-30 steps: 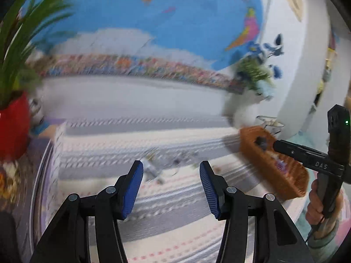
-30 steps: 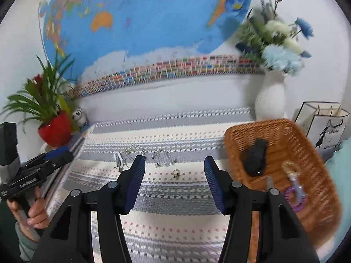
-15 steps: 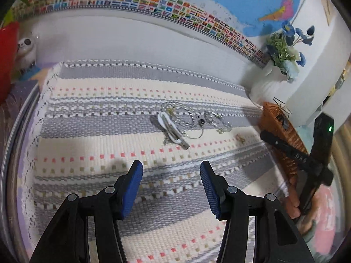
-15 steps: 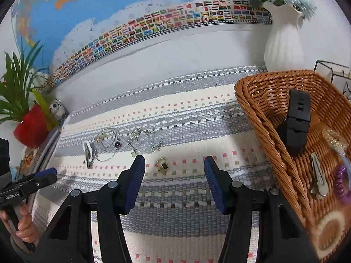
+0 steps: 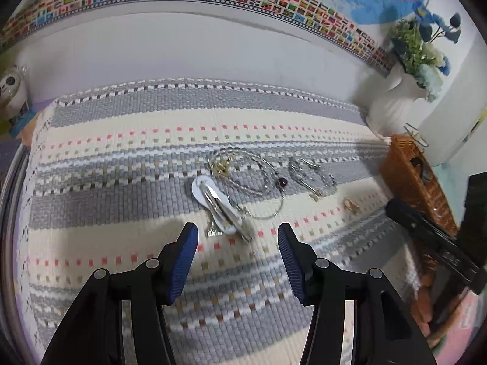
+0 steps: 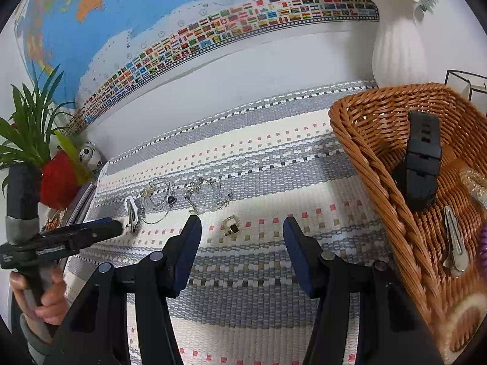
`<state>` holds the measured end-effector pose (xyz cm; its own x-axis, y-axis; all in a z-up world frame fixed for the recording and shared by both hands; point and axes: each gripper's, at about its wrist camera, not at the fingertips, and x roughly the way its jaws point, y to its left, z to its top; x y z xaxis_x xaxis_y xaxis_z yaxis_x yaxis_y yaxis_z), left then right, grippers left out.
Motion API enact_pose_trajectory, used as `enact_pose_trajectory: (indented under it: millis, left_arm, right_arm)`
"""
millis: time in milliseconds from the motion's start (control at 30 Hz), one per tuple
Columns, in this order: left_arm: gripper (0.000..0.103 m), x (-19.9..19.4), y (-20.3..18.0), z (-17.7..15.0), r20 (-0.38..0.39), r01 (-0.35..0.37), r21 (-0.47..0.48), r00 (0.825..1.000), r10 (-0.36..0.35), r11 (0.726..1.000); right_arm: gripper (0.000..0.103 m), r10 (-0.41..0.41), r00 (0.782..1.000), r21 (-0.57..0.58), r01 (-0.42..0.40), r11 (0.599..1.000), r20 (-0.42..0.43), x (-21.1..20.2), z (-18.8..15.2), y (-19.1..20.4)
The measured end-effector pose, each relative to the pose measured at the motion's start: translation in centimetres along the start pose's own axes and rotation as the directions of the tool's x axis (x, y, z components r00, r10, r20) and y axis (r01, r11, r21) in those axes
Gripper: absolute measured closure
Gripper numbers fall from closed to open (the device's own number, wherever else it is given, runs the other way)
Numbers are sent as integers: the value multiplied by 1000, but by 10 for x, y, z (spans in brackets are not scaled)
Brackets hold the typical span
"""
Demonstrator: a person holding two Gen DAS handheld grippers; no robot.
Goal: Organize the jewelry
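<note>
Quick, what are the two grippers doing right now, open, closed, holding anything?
Left gripper: jaws open, holding nothing, just short of the white hair clip.
Right gripper: jaws open, holding nothing, with the ring on the mat ahead.

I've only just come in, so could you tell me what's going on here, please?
A person is sorting jewelry with two handheld claws. The left claw is open over a white hair clip, the right claw open before a small ring. Chains lie on the mat; the wicker basket already holds several pieces.
</note>
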<state>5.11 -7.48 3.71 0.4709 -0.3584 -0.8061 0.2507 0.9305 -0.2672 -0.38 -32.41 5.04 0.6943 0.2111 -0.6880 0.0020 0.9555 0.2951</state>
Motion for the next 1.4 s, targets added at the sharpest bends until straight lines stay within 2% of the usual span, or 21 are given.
enact_pose_trajectory:
  millis: [133, 267, 367, 600, 733, 867, 967, 1033, 1167, 1233, 1400]
  left_arm:
    - [47, 6, -3, 2, 17, -48, 25, 999, 48, 999]
    - [47, 9, -5, -1, 30, -52, 50, 998, 50, 997]
    - [47, 13, -6, -4, 26, -62, 71, 998, 60, 996]
    - [47, 19, -23, -10, 41, -121, 157, 992, 116, 980]
    - [47, 21, -29, -12, 46, -140, 185, 990, 134, 973]
    - [47, 22, -26, -9, 44, -134, 173, 991, 128, 976]
    - [47, 21, -21, -9, 44, -134, 156, 991, 128, 979]
    - [47, 19, -18, -9, 44, -128, 149, 991, 123, 980]
    - [47, 17, -16, -10, 46, -134, 151, 991, 129, 979]
    - [47, 17, -14, -10, 46, -136, 141, 990, 131, 981]
    - [47, 14, -10, -12, 45, -129, 132, 991, 124, 983]
  right_arm:
    - [45, -13, 1000, 2, 13, 1000, 2, 1, 0, 0]
    - [45, -64, 998, -10, 64, 998, -30, 8, 2, 3]
    - [45, -54, 997, -32, 52, 998, -61, 13, 2, 7]
    - [45, -109, 984, -189, 82, 979, -138, 25, -5, 26]
    - [51, -160, 974, -257, 115, 960, -161, 37, -5, 35]
    - [52, -144, 975, -275, 93, 957, -172, 44, -2, 41]
    - [58, -155, 975, -293, 104, 951, -160, 48, -2, 45]
    - [67, -156, 976, -303, 105, 947, -152, 47, -3, 47]
    - [78, -162, 976, -319, 109, 941, -143, 47, -6, 50]
    - [88, -160, 977, -332, 106, 937, -140, 47, -7, 53]
    - [89, -159, 978, -343, 104, 933, -135, 46, -10, 55]
